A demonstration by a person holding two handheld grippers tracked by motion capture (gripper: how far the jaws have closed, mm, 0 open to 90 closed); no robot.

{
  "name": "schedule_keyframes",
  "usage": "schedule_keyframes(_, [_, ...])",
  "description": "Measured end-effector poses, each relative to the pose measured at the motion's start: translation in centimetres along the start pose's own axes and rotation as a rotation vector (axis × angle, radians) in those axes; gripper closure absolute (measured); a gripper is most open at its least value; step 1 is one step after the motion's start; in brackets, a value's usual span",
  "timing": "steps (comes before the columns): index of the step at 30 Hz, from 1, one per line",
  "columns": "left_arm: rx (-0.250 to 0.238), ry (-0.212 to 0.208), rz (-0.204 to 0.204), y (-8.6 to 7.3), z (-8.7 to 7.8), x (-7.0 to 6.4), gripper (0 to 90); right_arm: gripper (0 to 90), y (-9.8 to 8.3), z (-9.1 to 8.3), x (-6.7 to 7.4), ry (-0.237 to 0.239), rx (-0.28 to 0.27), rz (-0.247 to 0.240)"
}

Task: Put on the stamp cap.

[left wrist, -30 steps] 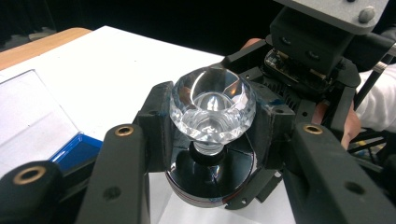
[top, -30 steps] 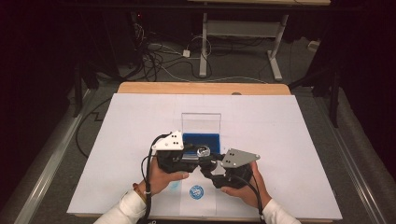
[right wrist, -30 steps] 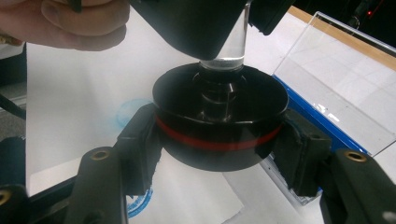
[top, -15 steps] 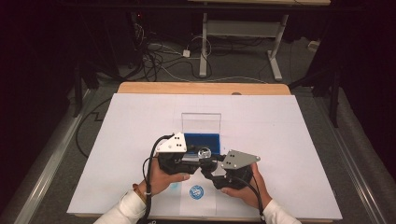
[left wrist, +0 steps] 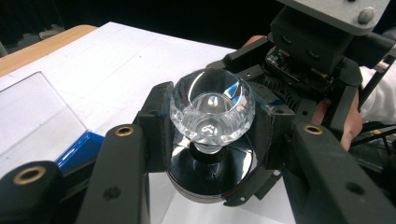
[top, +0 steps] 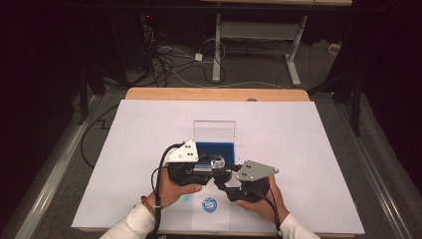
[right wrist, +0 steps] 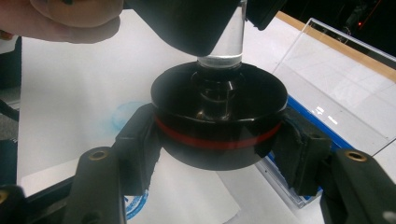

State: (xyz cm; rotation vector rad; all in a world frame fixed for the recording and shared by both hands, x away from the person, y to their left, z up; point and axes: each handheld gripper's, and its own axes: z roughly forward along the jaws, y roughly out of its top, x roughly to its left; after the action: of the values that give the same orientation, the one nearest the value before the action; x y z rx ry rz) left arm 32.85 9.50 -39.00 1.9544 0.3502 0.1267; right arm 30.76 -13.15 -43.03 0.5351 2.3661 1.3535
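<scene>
Knob (left wrist: 212,112), a clear faceted glass piece on a short stem, sits on a round black base (right wrist: 218,123) with a red band, and the pair is held in the air just in front of the box (top: 214,141), the landmark for what follows. The left gripper (left wrist: 212,140) is closed on the knob's glass head, its pads pressed to both sides; the right gripper (right wrist: 218,149) is clamped across the base at the red band. By the look of it, the work is either joining or parting these two pieces: stem and base meet at the centre, but whether they are fully seated or screwed home cannot be told. Setting the piece down, perhaps into the box, seems yet to come. The box lies open, its blue tray showing nothing inside and its clear lid standing upright at the far side. Nearer the person than the box, a round blue sticker (top: 210,204) lies on the white sheet (top: 308,149), with a faint blue smudge just to its left. Counted: one knob, one base, one box with one lid, one sticker, two grippers, two hands, one table (top: 214,94) whose wooden edge shows beyond the sheet.
</scene>
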Motion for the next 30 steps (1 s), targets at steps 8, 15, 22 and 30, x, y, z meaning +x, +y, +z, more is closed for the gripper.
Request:
schedule_keyframes(8, [-0.004,-0.002,-0.005,0.01,-0.08,0.04,54.4,37.4,0.04,0.02,-0.04,-0.001,0.006,-0.005])
schedule_keyframes(15, [-0.014,-0.008,-0.001,0.18,-0.35,-0.04,54.4,32.0,-0.1,0.44,-0.03,0.006,0.043,-0.003])
schedule_keyframes(22, [-0.011,-0.007,0.0,0.22,-0.43,-0.03,54.4,29.7,-0.24,0.55,-0.04,0.003,0.058,-0.009])
schedule_keyframes(30, [-0.01,-0.006,-0.002,0.12,-0.57,0.09,54.4,29.6,-0.36,0.39,-0.18,-0.007,0.065,-0.008])
